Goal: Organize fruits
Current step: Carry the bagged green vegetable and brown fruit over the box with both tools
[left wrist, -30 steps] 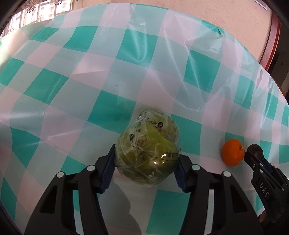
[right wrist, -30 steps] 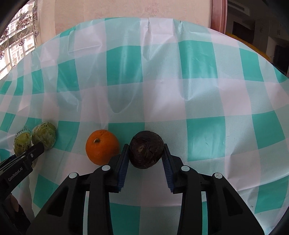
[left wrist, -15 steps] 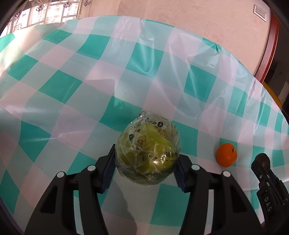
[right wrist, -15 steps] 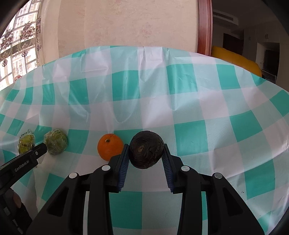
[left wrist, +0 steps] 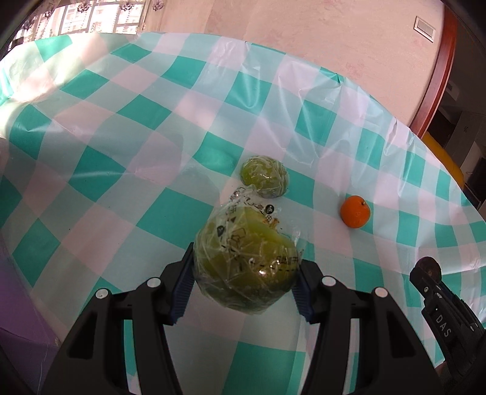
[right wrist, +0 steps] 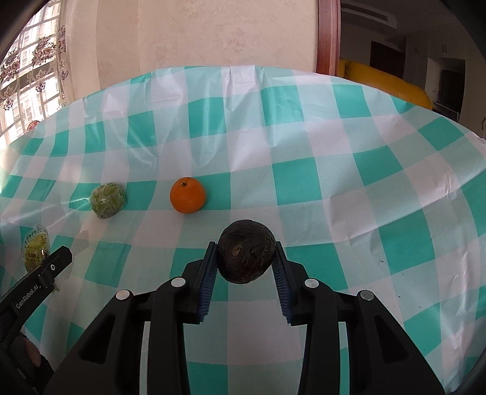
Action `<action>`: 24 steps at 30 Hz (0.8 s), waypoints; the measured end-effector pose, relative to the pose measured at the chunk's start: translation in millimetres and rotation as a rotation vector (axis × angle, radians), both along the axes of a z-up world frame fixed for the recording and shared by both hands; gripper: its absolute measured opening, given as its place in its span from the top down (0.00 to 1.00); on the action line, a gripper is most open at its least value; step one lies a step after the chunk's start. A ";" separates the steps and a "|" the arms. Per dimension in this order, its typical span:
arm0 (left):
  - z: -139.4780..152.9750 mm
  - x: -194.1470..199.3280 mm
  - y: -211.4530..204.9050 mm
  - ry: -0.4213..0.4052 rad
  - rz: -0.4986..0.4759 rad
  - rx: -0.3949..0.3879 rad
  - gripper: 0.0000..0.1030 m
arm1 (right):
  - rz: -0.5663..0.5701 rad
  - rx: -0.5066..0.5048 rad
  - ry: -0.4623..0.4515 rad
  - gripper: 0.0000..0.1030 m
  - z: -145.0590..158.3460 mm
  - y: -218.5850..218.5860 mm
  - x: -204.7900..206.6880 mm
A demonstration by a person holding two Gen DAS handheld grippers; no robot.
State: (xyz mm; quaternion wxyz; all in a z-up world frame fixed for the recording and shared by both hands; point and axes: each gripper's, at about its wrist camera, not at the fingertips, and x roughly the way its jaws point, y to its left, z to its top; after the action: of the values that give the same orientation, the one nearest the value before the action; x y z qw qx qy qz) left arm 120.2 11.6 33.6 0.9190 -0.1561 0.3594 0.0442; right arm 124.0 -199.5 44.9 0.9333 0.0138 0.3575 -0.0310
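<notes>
My left gripper (left wrist: 244,275) is shut on a green fruit in clear wrap (left wrist: 246,264) and holds it above the checked tablecloth (left wrist: 121,170). A second wrapped green fruit (left wrist: 265,180) lies on the cloth just beyond it, and an orange (left wrist: 355,211) lies further right. My right gripper (right wrist: 246,258) is shut on a dark brown round fruit (right wrist: 246,255) and holds it above the cloth. In the right wrist view the orange (right wrist: 187,195) and the wrapped green fruit (right wrist: 108,199) lie ahead to the left. The left gripper's held fruit (right wrist: 35,247) shows at the far left.
The teal-and-white tablecloth (right wrist: 334,188) covers the whole table. A beige wall and a red-brown door frame (right wrist: 328,36) stand behind the far edge. A yellow object (right wrist: 391,88) lies beyond the table at the right. A window (left wrist: 91,18) is at the far left.
Both grippers have lifted and pulled back with their fruits. The orange and the second wrapped green fruit now sit farther ahead, and more of the wall shows.
</notes>
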 end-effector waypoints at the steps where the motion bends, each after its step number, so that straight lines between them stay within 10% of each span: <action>1: 0.2 -7.1 -1.3 -0.005 0.001 0.010 0.46 | 0.001 0.001 -0.007 0.65 0.7 -0.5 -5.5; 14: 60.3 -126.1 -18.8 -0.171 -0.017 0.191 0.45 | 0.073 -0.024 -0.085 0.65 26.8 14.2 -87.7; 24: 83.7 -198.4 8.6 -0.188 0.025 0.183 0.45 | 0.122 -0.067 -0.136 0.65 51.4 29.5 -136.5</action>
State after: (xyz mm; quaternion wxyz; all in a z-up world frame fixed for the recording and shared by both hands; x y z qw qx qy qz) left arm -78.1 20.2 117.3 0.9584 -0.0798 0.2641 0.0735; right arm -12.5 -170.0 96.3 0.9555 -0.0374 0.2922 0.0149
